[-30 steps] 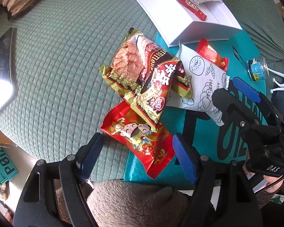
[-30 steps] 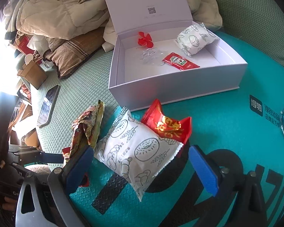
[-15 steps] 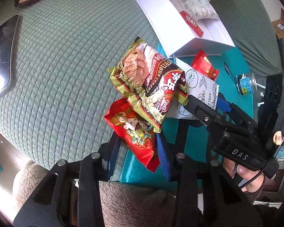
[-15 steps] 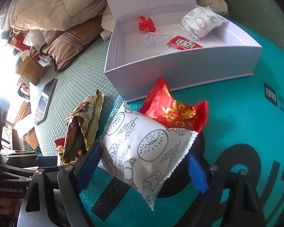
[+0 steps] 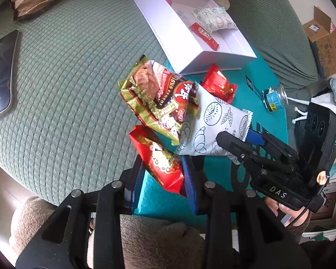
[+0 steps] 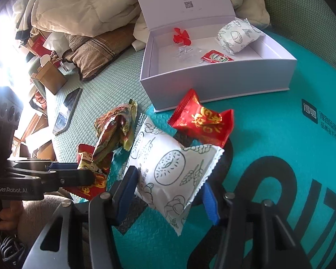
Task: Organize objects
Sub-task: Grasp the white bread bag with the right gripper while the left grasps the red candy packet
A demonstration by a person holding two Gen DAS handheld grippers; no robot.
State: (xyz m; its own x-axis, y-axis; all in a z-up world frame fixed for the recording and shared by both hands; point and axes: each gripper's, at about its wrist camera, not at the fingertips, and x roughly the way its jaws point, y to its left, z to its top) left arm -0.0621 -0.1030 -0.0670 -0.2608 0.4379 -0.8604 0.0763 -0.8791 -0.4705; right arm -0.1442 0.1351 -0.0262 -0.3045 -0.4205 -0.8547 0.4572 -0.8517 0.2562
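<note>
My left gripper (image 5: 162,179) is shut on a red snack packet (image 5: 163,163), its jaws still closing a little. A gold-and-brown packet (image 5: 159,96) leans on that red one. My right gripper (image 6: 170,192) is closing on a white packet printed with bread drawings (image 6: 168,165), and its blue pads touch both edges. A second red packet (image 6: 203,123) lies just beyond, in front of the open white box (image 6: 212,83). The box holds another white packet (image 6: 237,35), a red sachet (image 6: 217,57) and a small red flower (image 6: 181,37).
Everything sits on a teal mat (image 6: 268,134) over a green quilted cover (image 5: 67,78). A phone (image 5: 0,71) lies at the left and a small glass jar (image 5: 275,98) at the right. Pillows and clothes (image 6: 82,11) are piled behind the box.
Both grippers went from wide open to closed around their packets. The left one has tilted up with the red packet, and the right one moved forward around the white packet.
</note>
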